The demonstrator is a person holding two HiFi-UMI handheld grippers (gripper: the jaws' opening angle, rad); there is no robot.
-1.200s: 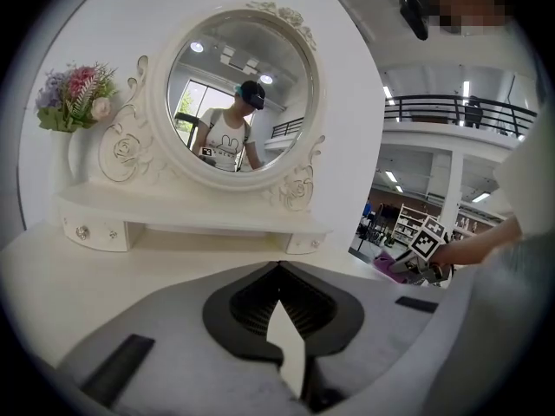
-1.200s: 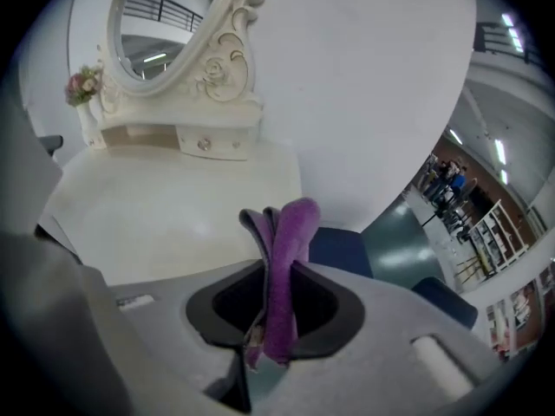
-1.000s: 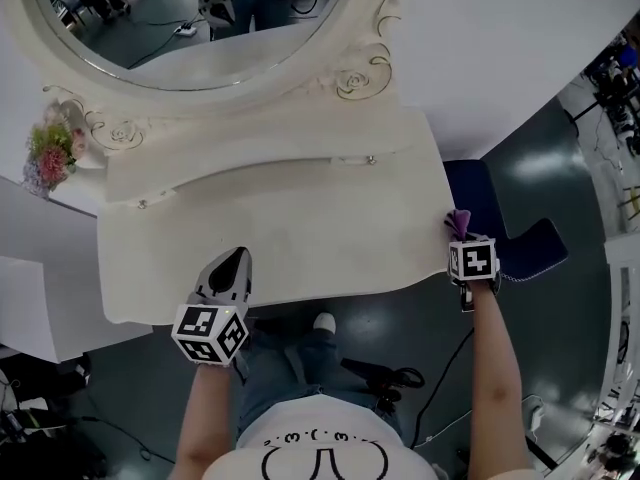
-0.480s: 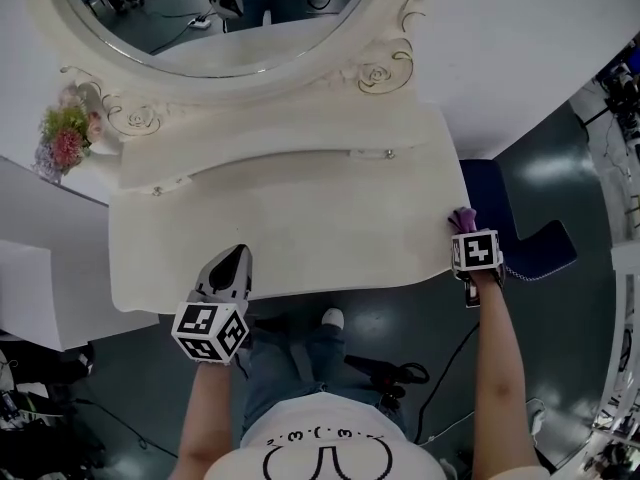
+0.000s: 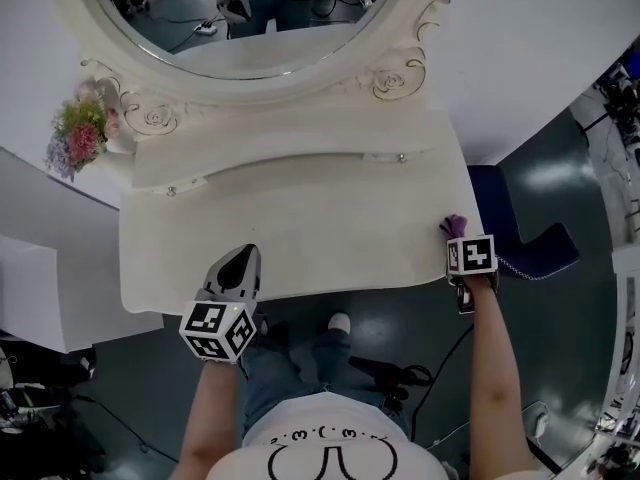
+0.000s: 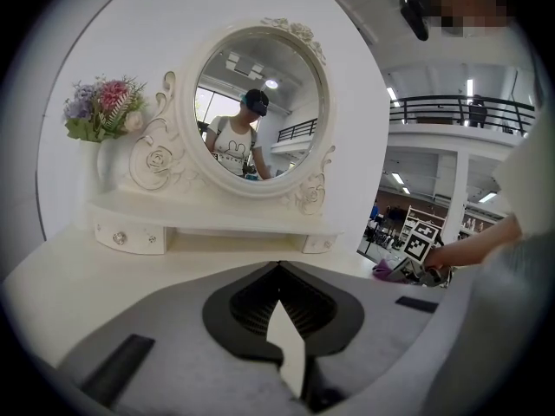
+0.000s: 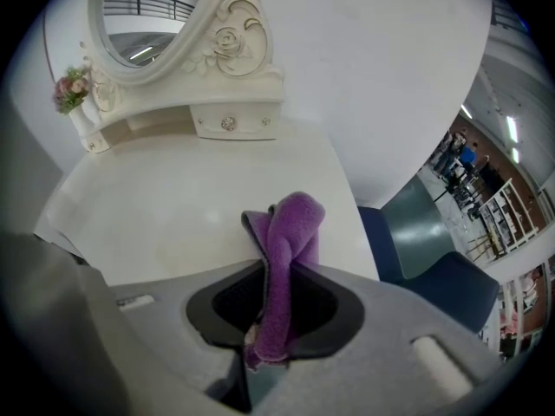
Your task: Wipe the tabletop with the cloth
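White tabletop (image 5: 330,233) has the left gripper (image 5: 246,258) over its near-left edge, jaws together on nothing, likely parked clear of the wiping path. Right gripper (image 5: 459,238) is at the table's right edge, jaws clamped on the bunched purple cloth (image 7: 284,250). That looks like the start of a sweep, though contact with the surface is unclear.

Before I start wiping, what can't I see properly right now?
- Head view: the marker cube on the right claw covers most of the purple fleece cloth.
- Right gripper view: the claw's body hides the cloth's lower end; contact with the white tabletop is unclear.
- Head view: top edge cuts off the oval mirror.
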